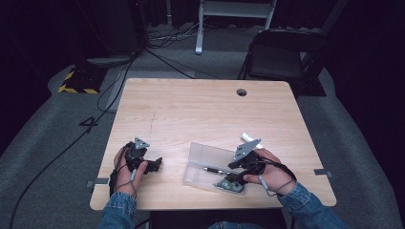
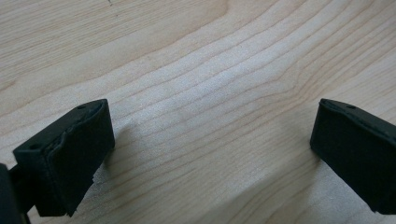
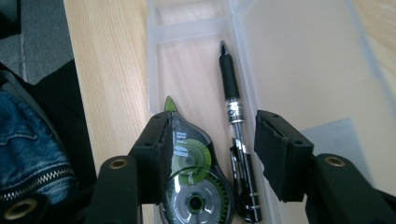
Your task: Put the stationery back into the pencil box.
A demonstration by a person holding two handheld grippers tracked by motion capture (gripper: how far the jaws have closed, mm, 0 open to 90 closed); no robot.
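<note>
Near the front edge of the tabletop (image 1: 200, 114) lay the correction tape dispenser (image 3: 194, 182), inside a clear plastic case (image 3: 299, 70) whose lid was folded open beside it. We saw a teardrop body of see-through smoky plastic, with green gears inside, a small green tip at its narrow end and white lettering along its side. Just beside it in the same tray lay a black pen (image 3: 236, 130) with a chrome band, parallel to the dispenser. Our right gripper (image 3: 212, 154) hovered over both with its jaws parted, one pad against the dispenser's side, the other clear of the pen, so nothing was clamped. Well to the left, our left gripper (image 2: 210, 154) stood released over bare wood. A white cylinder (image 1: 249, 139) lay behind the case.
</note>
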